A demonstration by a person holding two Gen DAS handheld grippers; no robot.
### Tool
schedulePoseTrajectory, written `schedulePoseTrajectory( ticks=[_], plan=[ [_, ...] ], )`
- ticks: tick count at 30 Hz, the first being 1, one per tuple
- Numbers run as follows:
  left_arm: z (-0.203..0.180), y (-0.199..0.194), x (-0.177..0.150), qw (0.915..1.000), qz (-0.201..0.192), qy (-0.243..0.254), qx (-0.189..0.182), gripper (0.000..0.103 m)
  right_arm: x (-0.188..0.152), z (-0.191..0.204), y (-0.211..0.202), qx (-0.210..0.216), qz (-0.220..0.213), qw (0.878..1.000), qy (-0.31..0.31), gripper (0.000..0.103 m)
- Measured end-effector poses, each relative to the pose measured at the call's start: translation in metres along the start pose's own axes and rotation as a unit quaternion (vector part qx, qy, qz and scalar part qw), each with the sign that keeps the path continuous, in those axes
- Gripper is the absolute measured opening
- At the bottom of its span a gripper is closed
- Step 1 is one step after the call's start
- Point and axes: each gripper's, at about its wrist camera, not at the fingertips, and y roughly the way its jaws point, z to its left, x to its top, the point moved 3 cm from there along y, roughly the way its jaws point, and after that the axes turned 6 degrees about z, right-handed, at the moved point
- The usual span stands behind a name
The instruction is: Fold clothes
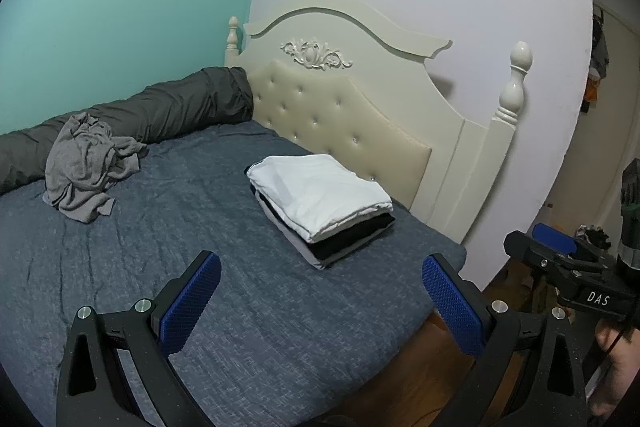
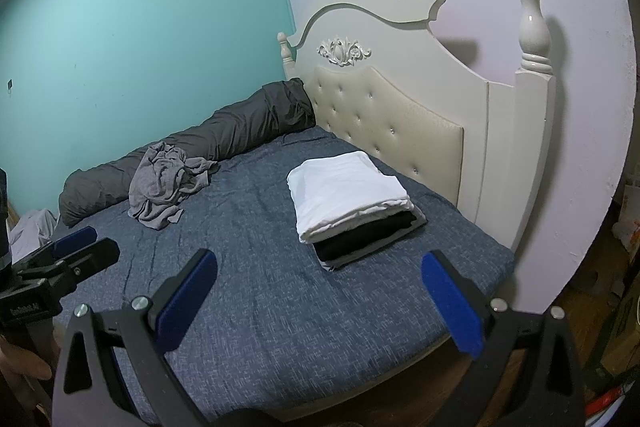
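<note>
Crumpled grey garment [image 1: 86,167] beyond fingers [image 1: 192,303].

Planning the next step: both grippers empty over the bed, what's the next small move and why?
Probably reach the left gripper toward the crumpled grey shirt. It is the only unfolded garment on the bed; the folded stack looks done. The right gripper is also open and holds nothing.
</note>
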Motion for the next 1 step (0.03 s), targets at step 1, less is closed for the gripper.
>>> schedulePoseTrajectory(
  ticks=[1],
  plan=[
    [-0.0006,-0.0002,0.0,1.0,-0.001,0.001,0.0,0.103,-0.0002,-0.0001,0.0004,0.0,0.0,1.0,0.0,0.102]
  ],
)
